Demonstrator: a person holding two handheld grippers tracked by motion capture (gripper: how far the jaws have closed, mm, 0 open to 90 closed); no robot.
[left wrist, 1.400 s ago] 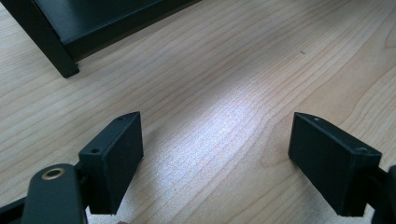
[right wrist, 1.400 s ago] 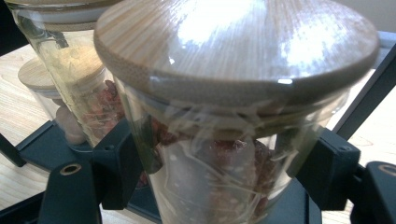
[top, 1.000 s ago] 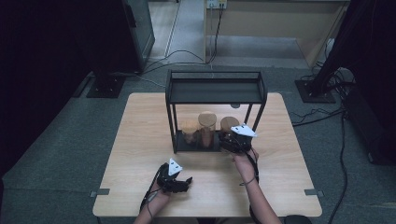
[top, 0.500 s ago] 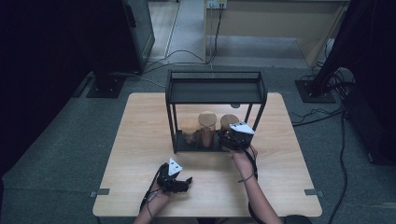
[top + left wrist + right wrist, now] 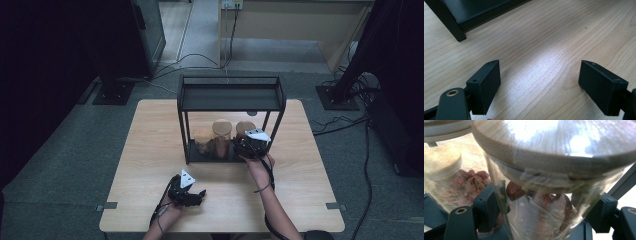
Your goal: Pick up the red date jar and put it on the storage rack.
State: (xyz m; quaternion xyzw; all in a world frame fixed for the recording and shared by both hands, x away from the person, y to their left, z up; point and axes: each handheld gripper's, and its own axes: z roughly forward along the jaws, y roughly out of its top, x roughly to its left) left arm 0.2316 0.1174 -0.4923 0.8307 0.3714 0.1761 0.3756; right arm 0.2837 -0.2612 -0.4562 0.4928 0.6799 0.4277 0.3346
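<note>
A clear glass jar (image 5: 541, 195) with a wooden lid (image 5: 554, 142) and red dried fruit inside sits between the jaws of my right gripper (image 5: 544, 207), whose pads press on its sides. In the high view the right gripper (image 5: 246, 145) reaches into the lower shelf of the black rack (image 5: 230, 97), at the jar (image 5: 245, 127) on the right. A second, similar jar (image 5: 221, 131) stands to its left (image 5: 451, 177). I cannot tell whether the held jar rests on the shelf. My left gripper (image 5: 192, 197) lies near the table's front edge, open and empty (image 5: 539, 80).
The rack stands at the middle back of the wooden table (image 5: 150, 150); one foot of it (image 5: 459, 35) is ahead and left of the left gripper. A rack post (image 5: 624, 185) runs close by the held jar. Cables and dark stands lie on the floor beyond.
The right gripper has edged slightly farther toward the shelf with the jar between its jaws. The left gripper has stayed put.
</note>
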